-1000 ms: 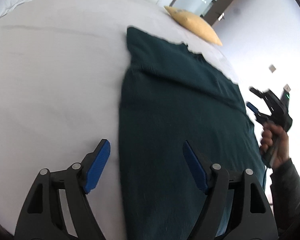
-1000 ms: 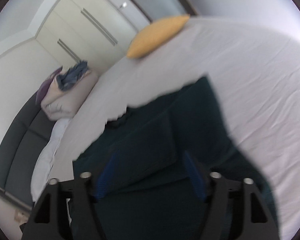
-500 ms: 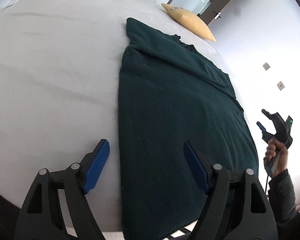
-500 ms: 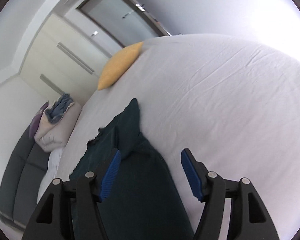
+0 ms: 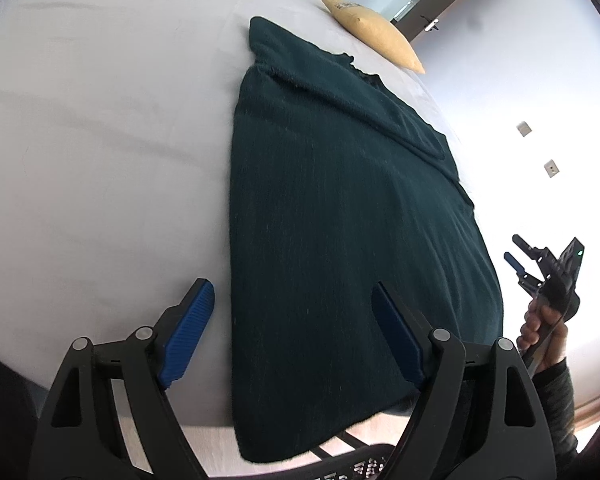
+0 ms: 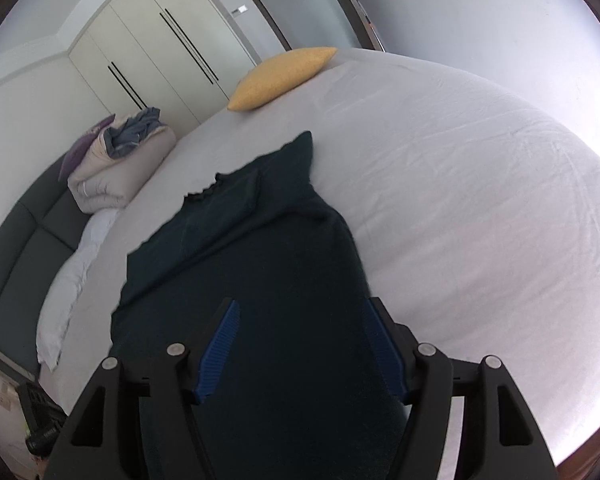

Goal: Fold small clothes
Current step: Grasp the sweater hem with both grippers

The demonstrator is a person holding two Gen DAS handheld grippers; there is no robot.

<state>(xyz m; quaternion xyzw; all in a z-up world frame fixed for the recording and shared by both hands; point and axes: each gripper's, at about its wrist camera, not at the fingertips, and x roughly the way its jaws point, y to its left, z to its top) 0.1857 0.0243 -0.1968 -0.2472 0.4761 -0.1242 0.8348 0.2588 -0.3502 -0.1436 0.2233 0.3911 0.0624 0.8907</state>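
Both your claws empty, sweater flat on the bed.
Left claw [image 5: 290, 320] gapes over the dark green sweater [image 5: 340, 220] near edge, its jaws just opening; right claw [image 6: 300, 340] gapes above it too. Sweater lies lengthwise on white bed [image 5: 100, 140], sleeve folded across, hem overhanging.
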